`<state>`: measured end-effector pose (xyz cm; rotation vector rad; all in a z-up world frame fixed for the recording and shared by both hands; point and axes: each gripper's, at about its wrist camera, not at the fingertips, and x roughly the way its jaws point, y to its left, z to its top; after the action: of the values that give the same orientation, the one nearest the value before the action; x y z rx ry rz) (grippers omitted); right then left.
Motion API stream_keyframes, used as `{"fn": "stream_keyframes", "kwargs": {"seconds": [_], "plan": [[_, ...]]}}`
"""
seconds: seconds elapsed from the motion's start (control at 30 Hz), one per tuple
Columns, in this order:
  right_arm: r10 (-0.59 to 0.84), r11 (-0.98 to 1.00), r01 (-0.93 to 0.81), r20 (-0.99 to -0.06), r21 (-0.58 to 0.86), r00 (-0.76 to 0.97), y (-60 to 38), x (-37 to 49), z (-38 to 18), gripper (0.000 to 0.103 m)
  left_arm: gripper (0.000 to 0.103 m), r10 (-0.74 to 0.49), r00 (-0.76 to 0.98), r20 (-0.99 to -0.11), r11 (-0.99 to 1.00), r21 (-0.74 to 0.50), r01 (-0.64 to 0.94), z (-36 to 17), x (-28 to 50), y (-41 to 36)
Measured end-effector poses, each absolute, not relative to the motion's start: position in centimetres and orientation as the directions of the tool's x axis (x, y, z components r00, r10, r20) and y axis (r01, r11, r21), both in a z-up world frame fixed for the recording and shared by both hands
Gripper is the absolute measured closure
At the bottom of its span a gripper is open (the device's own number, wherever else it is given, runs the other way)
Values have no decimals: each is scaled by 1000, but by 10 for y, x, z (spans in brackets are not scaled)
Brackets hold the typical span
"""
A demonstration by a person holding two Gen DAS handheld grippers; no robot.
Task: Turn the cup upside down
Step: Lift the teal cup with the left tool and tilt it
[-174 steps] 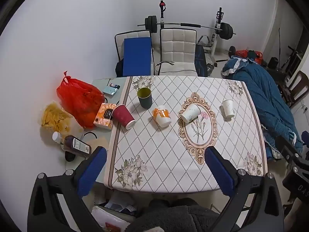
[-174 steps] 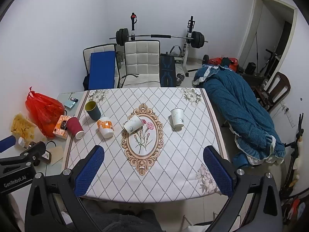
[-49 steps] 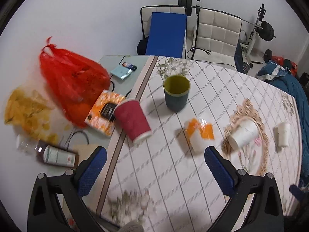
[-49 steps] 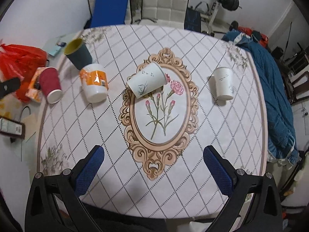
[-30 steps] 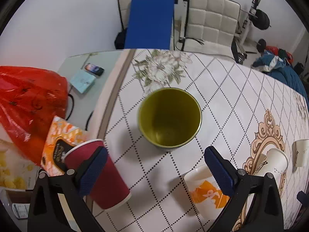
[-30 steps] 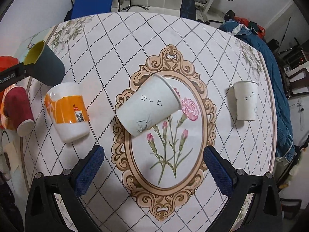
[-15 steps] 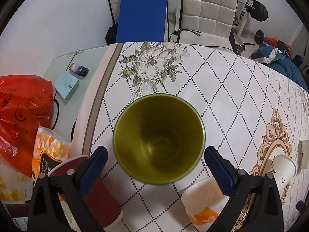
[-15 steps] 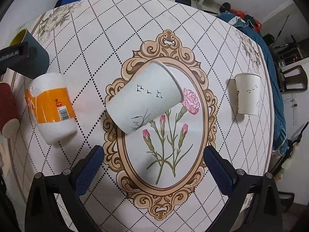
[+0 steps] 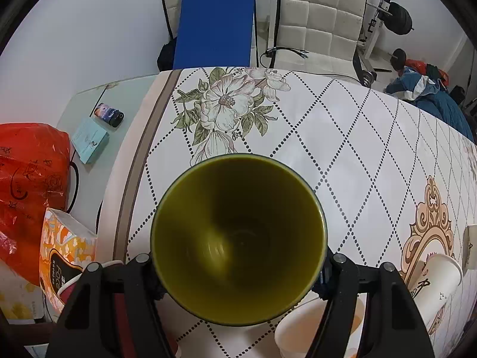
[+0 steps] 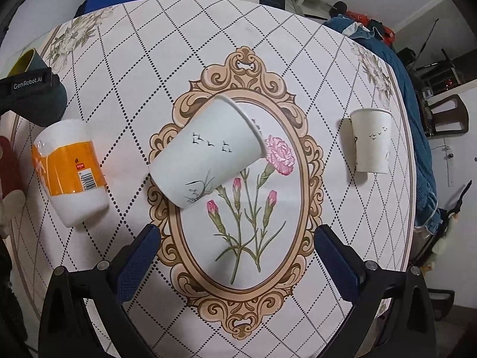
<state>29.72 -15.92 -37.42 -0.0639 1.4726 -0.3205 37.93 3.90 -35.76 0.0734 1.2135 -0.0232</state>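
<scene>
A dark cup with a yellow-green inside (image 9: 238, 238) stands upright and fills the left wrist view; my left gripper (image 9: 238, 271) is shut on it, one finger on each side. In the right wrist view this cup (image 10: 41, 101) shows at the far left with the left gripper across it. A white paper cup with birds (image 10: 205, 155) lies on its side on the oval flower print. My right gripper (image 10: 235, 256) hovers open just in front of it, holding nothing.
A white and orange cup (image 10: 71, 176) lies on its side at the left. A dark red cup (image 10: 9, 164) lies at the table's left edge. A white paper cup (image 10: 371, 140) is at the right. A red bag (image 9: 26, 185) and an orange box (image 9: 65, 250) sit off the left edge.
My left gripper has come down over the dark cup and closed on its sides. My right gripper has moved lower and nearer to the lying white cup.
</scene>
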Motion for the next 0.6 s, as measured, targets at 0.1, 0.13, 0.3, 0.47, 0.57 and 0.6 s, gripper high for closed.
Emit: {"fn": "stream_keyframes", "kwargs": {"seconds": [0.1,0.13,0.3,0.47,0.57,0.6], "plan": [[-256,954,180,-965,-241,63,-162,296,-373,0,36,20,354,-935,998,41,50,-356,379,39],[-261,952,181,-963,-246,61,-163,296,-373,0,36,21,357,-934,998,42,51,-355,379,39],[-290,943,182,-956,-277,49,-167,292,-374,0,36,17,376,-927,997,43,62,-345,372,37],[-315,934,188,-948,-303,36,-172,285,-377,0,36,10,406,-914,996,44,72,-326,364,38],[-323,930,194,-946,-311,34,-174,279,-378,0,36,1,422,-906,996,38,81,-312,358,40],[-323,929,199,-946,-311,32,-175,276,-379,0,36,-4,423,-906,996,35,85,-308,355,39]]}}
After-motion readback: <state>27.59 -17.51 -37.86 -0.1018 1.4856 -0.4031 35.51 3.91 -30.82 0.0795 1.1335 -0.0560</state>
